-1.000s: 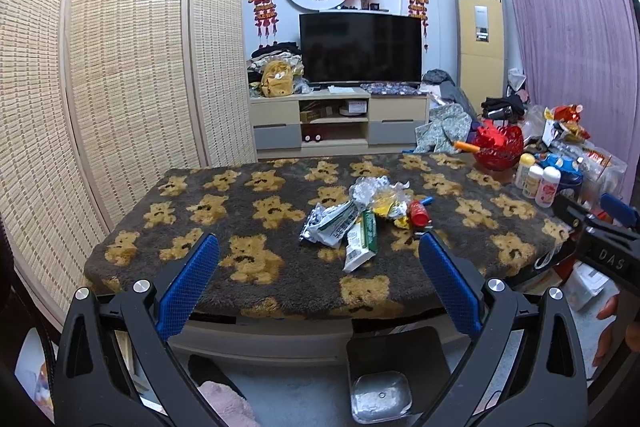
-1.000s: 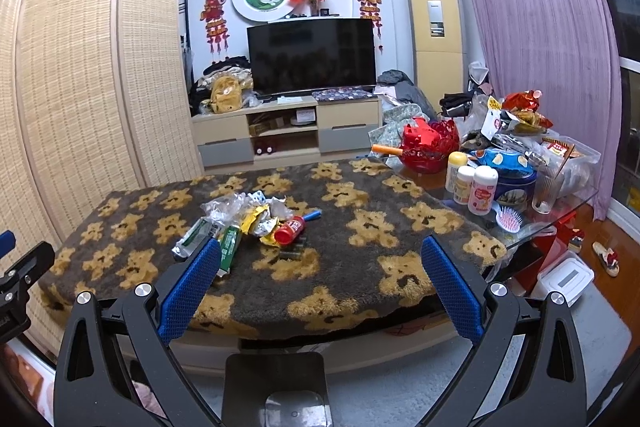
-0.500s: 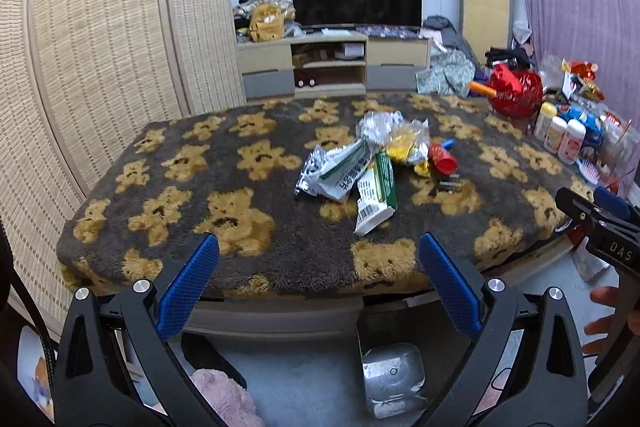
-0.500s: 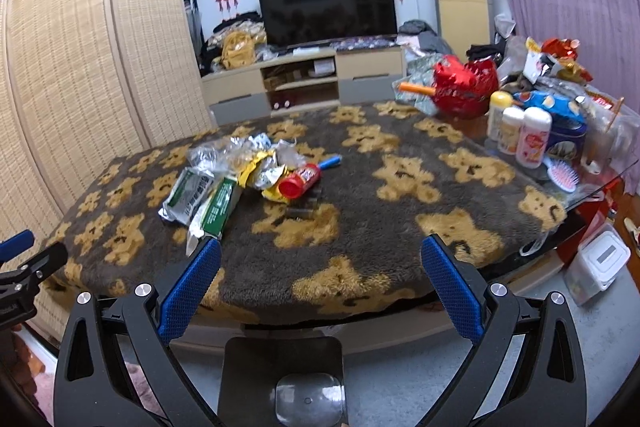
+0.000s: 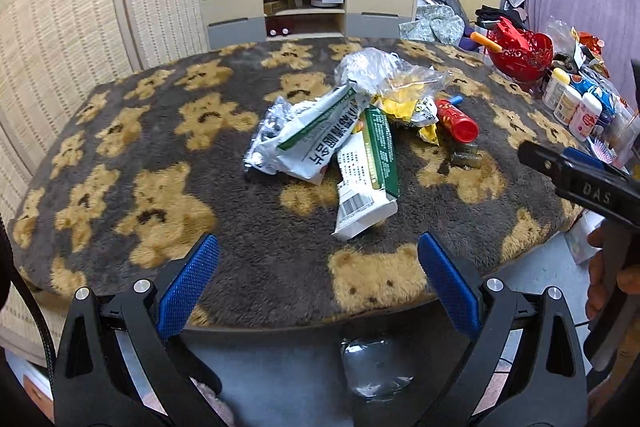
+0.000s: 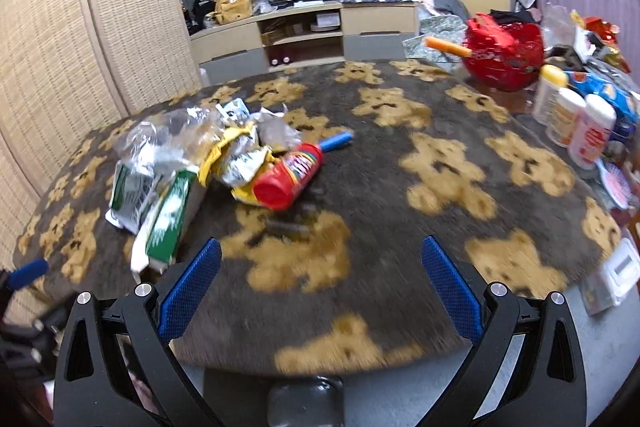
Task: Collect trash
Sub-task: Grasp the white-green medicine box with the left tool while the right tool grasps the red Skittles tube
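Observation:
A heap of trash lies mid-table on a brown bear-print cloth [image 5: 160, 131]: a white and green pouch [image 5: 316, 143], a green and white carton [image 5: 370, 167], crumpled clear plastic [image 5: 384, 71], yellow wrappers [image 5: 404, 107] and a red tube with a red cap [image 5: 456, 119]. The heap also shows in the right wrist view, with the red tube [image 6: 288, 175] and the carton [image 6: 168, 219]. My left gripper [image 5: 318, 283] is open and empty over the near table edge. My right gripper [image 6: 320, 287] is open and empty, short of the tube.
A red basket [image 6: 504, 55], white bottles [image 6: 588, 131] and snack bags crowd the table's right end. A small dark object [image 5: 464, 153] lies by the tube. A wicker screen [image 5: 80, 7] stands left, a TV stand [image 5: 312, 11] behind. A lidded bin [image 5: 372, 367] sits below the near edge.
Both grippers have moved forward and tipped down toward the table; the trash heap now looks much closer. Both stay open. The right wrist view is motion-blurred.

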The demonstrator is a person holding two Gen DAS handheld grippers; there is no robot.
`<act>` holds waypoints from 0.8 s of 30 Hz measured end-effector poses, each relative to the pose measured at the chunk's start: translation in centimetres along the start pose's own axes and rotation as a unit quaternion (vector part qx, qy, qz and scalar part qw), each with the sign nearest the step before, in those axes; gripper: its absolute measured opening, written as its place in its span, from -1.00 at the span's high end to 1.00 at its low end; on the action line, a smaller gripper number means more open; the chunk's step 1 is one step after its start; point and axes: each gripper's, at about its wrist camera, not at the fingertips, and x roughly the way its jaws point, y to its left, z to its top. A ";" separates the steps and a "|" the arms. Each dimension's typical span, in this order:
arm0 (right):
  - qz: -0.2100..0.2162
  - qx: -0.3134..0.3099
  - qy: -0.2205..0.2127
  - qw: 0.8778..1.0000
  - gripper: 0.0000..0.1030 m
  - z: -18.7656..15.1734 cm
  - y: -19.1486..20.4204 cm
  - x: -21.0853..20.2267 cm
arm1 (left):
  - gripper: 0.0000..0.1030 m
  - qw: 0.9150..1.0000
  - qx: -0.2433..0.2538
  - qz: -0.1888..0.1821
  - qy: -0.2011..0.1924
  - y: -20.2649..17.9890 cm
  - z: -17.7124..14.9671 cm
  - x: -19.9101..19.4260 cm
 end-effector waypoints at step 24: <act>0.026 0.047 0.066 0.996 0.09 3.1 0.3 10.6 | 0.06 0.995 -0.014 -0.060 0.083 -2.6 3.6 11.2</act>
